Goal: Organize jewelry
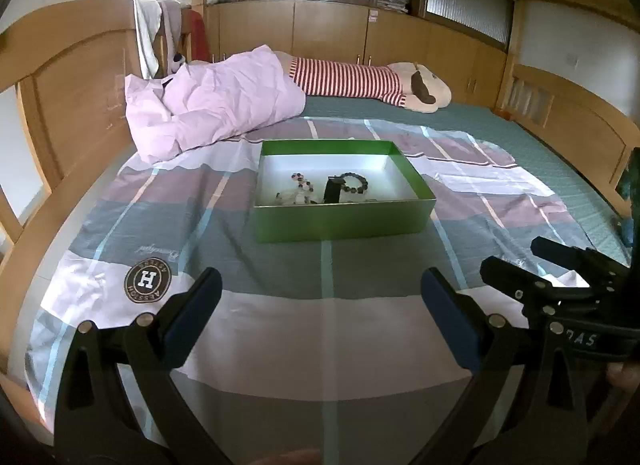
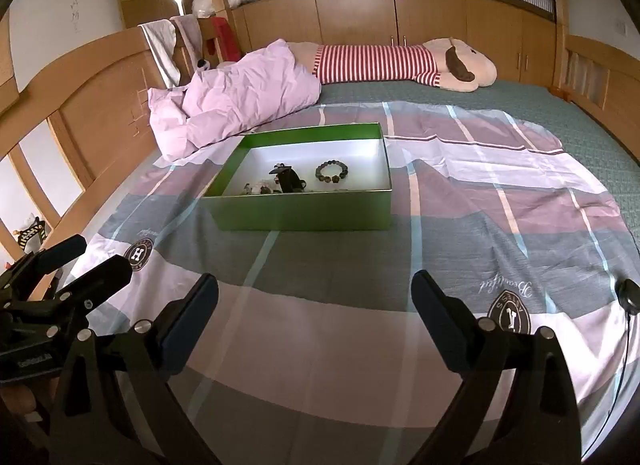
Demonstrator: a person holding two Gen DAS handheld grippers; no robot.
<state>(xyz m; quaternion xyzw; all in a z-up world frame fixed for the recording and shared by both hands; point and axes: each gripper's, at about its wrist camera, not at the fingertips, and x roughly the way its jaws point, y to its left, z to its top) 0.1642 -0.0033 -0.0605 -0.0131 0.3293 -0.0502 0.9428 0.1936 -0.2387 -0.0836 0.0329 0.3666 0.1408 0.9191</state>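
Note:
A green box [image 1: 340, 223] [image 2: 300, 215] with a white inside lies on the striped sheet ahead of both grippers. In it lie a dark bead bracelet [image 1: 354, 182] [image 2: 331, 171], a black clip-like piece [image 1: 333, 189] [image 2: 289, 179] and a pale bead strand [image 1: 301, 185] [image 2: 260, 188]. My left gripper [image 1: 322, 305] is open and empty, low over the sheet, well short of the box. My right gripper [image 2: 316, 305] is open and empty, likewise short of the box. Each gripper shows at the other view's edge.
A crumpled pink duvet [image 1: 208, 105] [image 2: 240, 97] and a long striped plush toy [image 1: 360, 81] [image 2: 400, 61] lie behind the box. Wooden bed boards [image 1: 80, 97] run along the left and right. A black cable with a round end [image 2: 628, 293] lies at right.

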